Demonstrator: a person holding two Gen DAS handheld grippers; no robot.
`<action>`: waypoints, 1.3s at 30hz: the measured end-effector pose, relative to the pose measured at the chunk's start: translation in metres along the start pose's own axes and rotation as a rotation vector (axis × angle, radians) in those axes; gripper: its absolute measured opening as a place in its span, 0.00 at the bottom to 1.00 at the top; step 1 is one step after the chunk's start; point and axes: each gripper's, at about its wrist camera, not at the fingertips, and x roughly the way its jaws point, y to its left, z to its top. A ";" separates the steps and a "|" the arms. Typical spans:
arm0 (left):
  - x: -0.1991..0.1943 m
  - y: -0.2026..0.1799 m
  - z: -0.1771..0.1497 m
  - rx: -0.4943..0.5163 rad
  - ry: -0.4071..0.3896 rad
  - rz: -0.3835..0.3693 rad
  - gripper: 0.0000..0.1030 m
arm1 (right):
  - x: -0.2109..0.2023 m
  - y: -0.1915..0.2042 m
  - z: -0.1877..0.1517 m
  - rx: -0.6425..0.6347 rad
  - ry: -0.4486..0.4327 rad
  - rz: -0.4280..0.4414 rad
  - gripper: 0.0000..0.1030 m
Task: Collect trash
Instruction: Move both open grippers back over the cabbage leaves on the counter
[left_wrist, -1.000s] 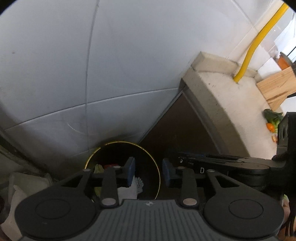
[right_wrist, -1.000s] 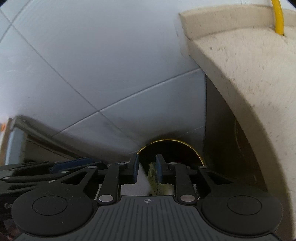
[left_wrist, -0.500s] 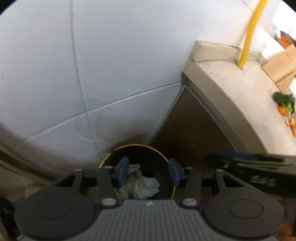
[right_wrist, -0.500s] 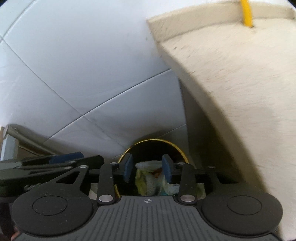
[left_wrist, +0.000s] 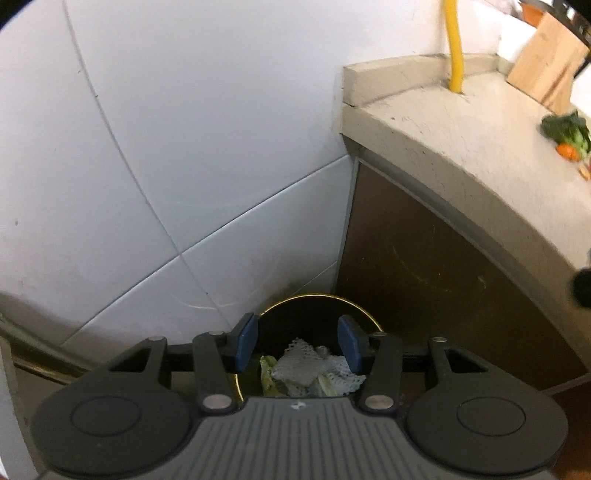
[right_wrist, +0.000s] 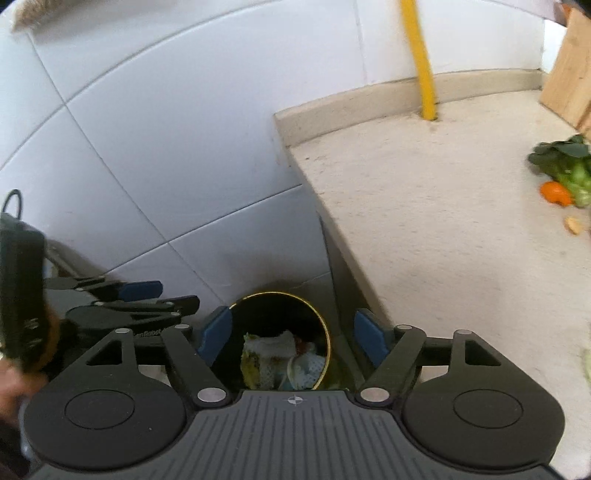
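my left gripper (left_wrist: 297, 343) points steeply downward, its blue pads (left_wrist: 245, 341) parted a moderate way with nothing pressed between them. my right gripper (right_wrist: 291, 336) tilts down likewise; its jaws have just been opening and now stand wide, nothing gripped. in the right wrist view the left gripper (right_wrist: 144, 295) sits just beside it on the left, seen edge-on. a hand (right_wrist: 14, 380) shows blurred at the left edge.

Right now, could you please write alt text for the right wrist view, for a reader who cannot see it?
The right gripper, jaws open and empty, hangs above a round black bin holding crumpled trash beside a tiled wall. The left gripper shows at left, and vegetable scraps lie on the stone counter at right.
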 end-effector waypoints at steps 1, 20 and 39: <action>-0.001 -0.002 -0.001 0.012 -0.004 0.002 0.41 | -0.008 -0.004 -0.002 -0.002 -0.009 -0.009 0.77; -0.087 -0.105 -0.011 0.117 -0.148 -0.240 0.46 | -0.147 -0.119 -0.092 0.042 -0.145 -0.350 0.85; -0.090 -0.311 0.042 0.529 -0.209 -0.544 0.54 | -0.176 -0.220 -0.114 0.131 -0.185 -0.460 0.87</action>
